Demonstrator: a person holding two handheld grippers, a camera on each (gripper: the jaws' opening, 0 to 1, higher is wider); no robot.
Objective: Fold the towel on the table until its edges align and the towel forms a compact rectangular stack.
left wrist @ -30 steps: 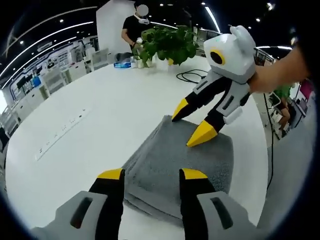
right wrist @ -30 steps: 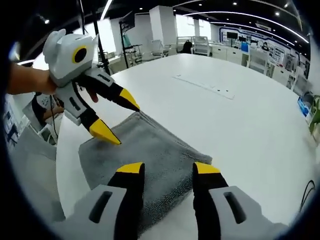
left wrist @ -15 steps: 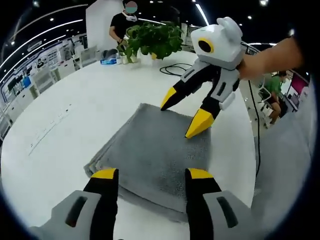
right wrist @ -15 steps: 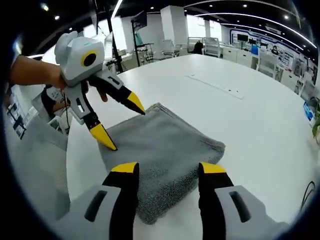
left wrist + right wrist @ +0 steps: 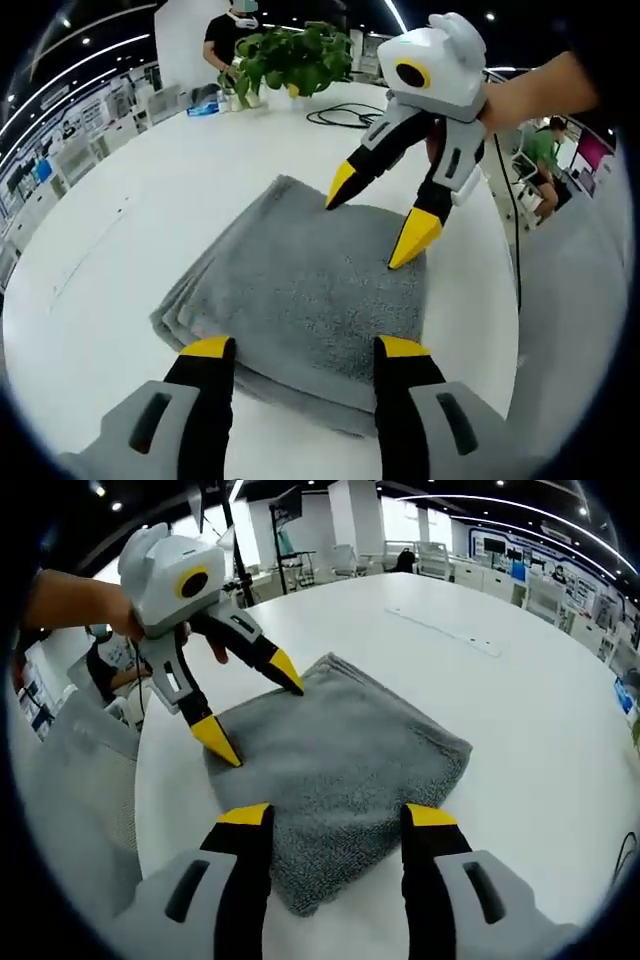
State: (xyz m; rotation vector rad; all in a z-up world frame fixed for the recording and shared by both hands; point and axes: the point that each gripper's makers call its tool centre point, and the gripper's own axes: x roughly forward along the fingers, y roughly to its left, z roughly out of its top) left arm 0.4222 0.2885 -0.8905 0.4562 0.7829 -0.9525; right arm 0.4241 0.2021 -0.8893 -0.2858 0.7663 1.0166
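The grey terry towel (image 5: 300,290) lies folded in layered thickness on the white round bench (image 5: 130,200), both the left gripper (image 5: 295,350) and right gripper (image 5: 325,815) poised over opposite edges, jaws apart and empty, apparently to square the stack.

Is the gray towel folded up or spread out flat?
Folded: the towel lies as a thick rectangle on the table, stacked layers showing along its edges.

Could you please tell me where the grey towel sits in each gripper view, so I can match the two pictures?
Left gripper view: the grey towel lies folded at centre, just beyond the open jaws.
Right gripper view: the towel lies at centre, slightly lower.
Shared landmark: the white table under it.
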